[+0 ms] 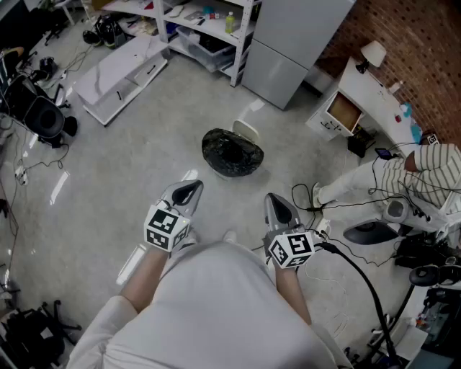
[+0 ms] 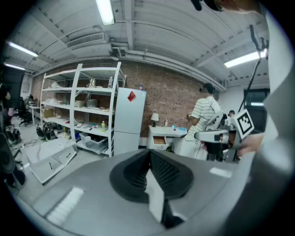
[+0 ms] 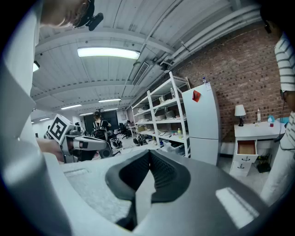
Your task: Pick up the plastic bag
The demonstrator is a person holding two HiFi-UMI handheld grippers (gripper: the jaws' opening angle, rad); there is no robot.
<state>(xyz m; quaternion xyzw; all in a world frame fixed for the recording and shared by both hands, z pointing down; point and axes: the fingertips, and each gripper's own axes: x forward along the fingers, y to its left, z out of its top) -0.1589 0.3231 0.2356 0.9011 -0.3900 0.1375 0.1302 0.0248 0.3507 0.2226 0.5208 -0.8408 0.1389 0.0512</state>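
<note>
Both tongs are hanging low and close to my body right now. The left tongs point(image 1: 189, 192) are sitting fully closed, ridged pads pressing flat together with nothing pinched between them. The right tongs point(image 1: 278, 205) are doing exactly the same, closed and empty.

The plastic bag point(image 1: 232, 153) is lying on the concrete floor point(image 1: 122, 166) straight ahead of me, out past the tips of both tongs and roughly centred between them (it's black and crumpled, with its mouth gaping upward). Neither pair is touching it. Something pale is sitting just behind the bag, but I can't tell what it is.

Further back, a white shelving unit point(image 1: 209, 21) is standing beside a tall pale fridge point(image 1: 292, 43). Off to my right, a person in a striped shirt point(image 1: 428, 167) is sitting near a white worktop point(image 1: 371, 94) against the brick wall point(image 1: 403, 36).
</note>
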